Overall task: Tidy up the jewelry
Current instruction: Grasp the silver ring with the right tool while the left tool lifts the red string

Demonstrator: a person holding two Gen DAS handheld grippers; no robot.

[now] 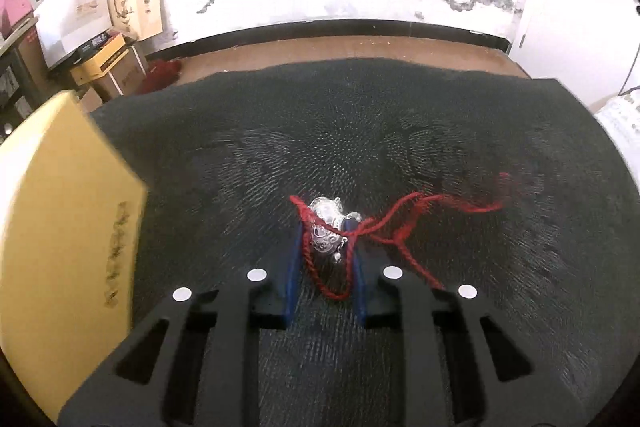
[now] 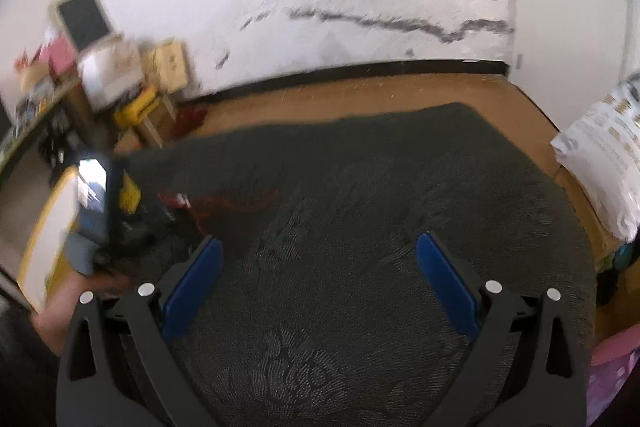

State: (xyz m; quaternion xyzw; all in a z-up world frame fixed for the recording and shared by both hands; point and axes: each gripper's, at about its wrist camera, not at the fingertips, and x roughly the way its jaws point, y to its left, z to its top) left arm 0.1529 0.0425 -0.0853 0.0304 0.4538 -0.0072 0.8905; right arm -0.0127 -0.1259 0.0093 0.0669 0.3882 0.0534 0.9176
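Note:
A silver pendant (image 1: 325, 225) on a red cord (image 1: 404, 215) lies on the dark cloth (image 1: 400, 123). My left gripper (image 1: 325, 231) is shut on the pendant, a blue pad on each side, and a loop of cord hangs back between the fingers. The rest of the cord trails off to the right over the cloth. My right gripper (image 2: 319, 242) hovers open above bare cloth (image 2: 360, 167) with nothing between its pads. In the right wrist view the left gripper's body (image 2: 96, 203) appears blurred at the left, with the red cord (image 2: 236, 205) beside it.
A flat yellow box (image 1: 68, 219) sits at the cloth's left edge, close to the left gripper. Cartons and shelves (image 1: 120, 23) stand by the far-left wall. A white printed bag (image 2: 604, 163) lies right of the cloth. Brown floor surrounds the cloth.

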